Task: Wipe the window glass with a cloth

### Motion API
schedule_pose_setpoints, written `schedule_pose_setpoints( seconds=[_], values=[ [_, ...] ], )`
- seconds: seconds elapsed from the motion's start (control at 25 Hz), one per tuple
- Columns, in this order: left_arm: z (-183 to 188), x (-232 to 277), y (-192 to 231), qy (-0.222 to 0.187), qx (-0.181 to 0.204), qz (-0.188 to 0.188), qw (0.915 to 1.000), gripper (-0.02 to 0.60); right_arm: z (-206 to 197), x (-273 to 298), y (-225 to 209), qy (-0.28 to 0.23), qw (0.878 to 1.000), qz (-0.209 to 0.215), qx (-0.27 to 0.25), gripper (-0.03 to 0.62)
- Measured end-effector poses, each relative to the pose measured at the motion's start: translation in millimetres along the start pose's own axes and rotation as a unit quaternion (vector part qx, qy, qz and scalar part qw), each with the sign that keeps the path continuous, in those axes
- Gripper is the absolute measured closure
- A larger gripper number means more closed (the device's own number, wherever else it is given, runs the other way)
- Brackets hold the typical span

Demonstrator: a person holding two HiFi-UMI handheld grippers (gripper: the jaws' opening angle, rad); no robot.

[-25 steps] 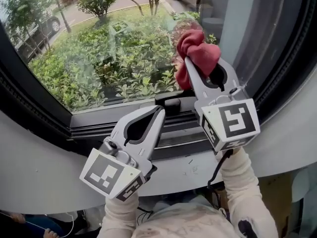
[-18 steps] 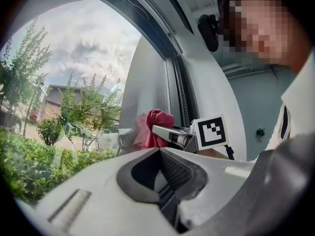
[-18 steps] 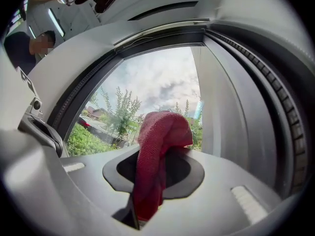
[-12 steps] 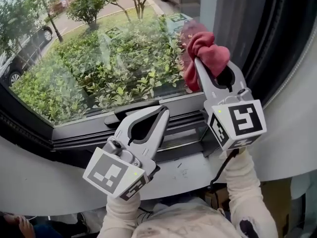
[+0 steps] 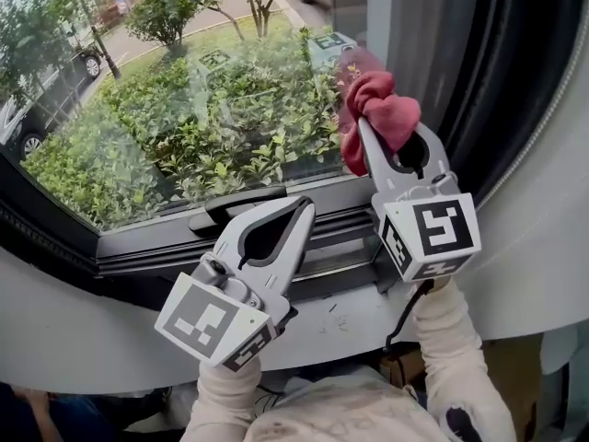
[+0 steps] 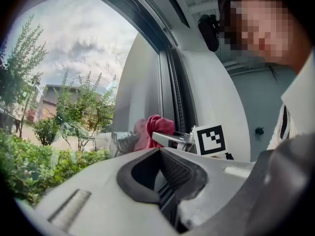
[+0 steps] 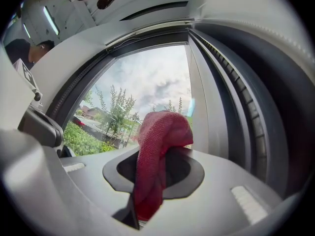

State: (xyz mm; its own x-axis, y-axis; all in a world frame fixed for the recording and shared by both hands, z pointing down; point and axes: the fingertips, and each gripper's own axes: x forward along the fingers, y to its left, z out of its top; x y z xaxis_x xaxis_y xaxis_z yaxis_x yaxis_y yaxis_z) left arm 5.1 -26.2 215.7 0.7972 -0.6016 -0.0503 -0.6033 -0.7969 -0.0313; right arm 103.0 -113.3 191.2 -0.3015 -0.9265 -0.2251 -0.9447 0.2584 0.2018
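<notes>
**Step in hand:** wiping. The right tongs [image 5: 364, 129] are clamped on the red cloth [image 5: 381, 109]. The right gripper view confirms the fabric is pinched between the closed jaws, with a bunched wad beyond the tips and a tail draped back over the jaw opening. The wad sits against the window glass [image 5: 184, 99] directly ahead of the tips, at the pane's lower right corner. Its pink reflection meets it, so I judge it to be in contact, though I cannot confirm pressure.

**Left tongs:** the left tongs [image 5: 301, 207] are closed with nothing between the jaws, per the left gripper view. They sit below and to the left of the right tongs, tips aimed at the window frame [image 5: 138, 247]. They are near the black window handle [image 5: 230, 212] but apart from it, and take no part in the wipe.

**Assessment:** most of the pane lies to the left of the cloth. Nothing in view tells me how much of it has been covered.

**Next move, in my judgement:** carry the right tongs leftward along the glass in a level stroke, with the wad flat to the pane and the grip unchanged.

**Risks:**
- The loose tail could snag the handle on a low pass.
- The dark side frame [image 5: 479, 72] just right of the tips leaves little room to work the corner.
</notes>
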Motion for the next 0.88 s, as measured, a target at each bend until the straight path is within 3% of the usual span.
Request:
schedule_pose_setpoints(
  seconds=[0.44,0.64,0.88],
  values=[
    [2.3,-35.0,9.8,0.005,0.002,0.016,0.9999,0.580,-25.3,-4.8,7.7,0.024,0.999,-0.020,0.021,0.484],
    [8.3,-54.2,11.2,-0.001,0.003,0.018,0.9998,0.580,-10.6,-9.9,36.7,0.021,0.998,0.018,0.056,0.484],
    [16.6,-80.8,9.7,-0.012,0.007,0.021,0.9997,0.580,26.8,-20.1,103.8,-0.006,0.996,0.081,0.034,0.484]
  ],
)
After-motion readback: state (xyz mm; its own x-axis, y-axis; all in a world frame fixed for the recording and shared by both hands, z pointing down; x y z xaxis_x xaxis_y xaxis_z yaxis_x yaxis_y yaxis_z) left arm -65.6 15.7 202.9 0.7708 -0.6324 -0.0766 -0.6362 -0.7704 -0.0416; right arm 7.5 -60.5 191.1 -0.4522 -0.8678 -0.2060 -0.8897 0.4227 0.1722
